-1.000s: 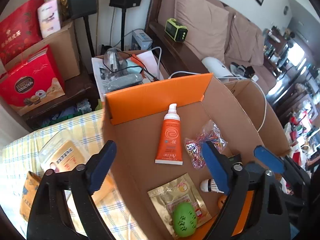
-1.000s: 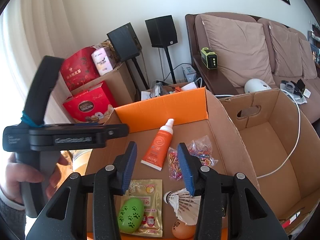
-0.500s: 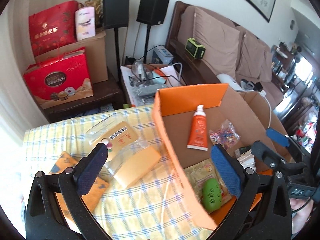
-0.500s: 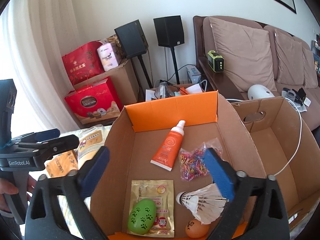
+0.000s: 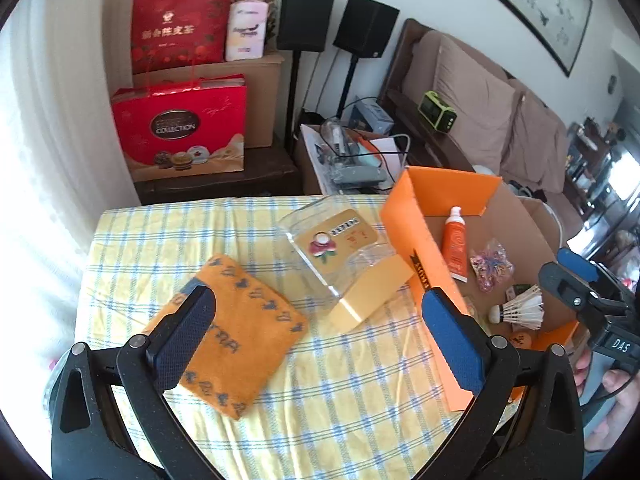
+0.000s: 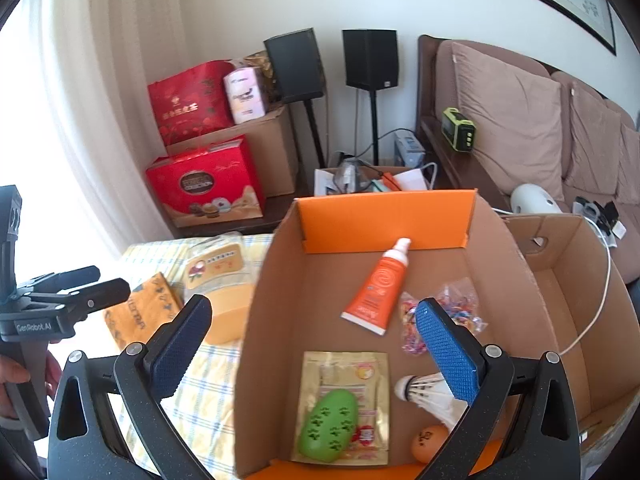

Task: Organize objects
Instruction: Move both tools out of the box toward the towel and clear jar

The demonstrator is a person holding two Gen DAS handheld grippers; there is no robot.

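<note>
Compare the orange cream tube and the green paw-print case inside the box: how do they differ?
The orange cream tube is long and flat with a white cap; the green paw-print case is a rounded oval. The tube lies on bare cardboard near the box's far orange flap; the case rests on a gold foil packet near the front. Both lie flat, untouched.
</note>
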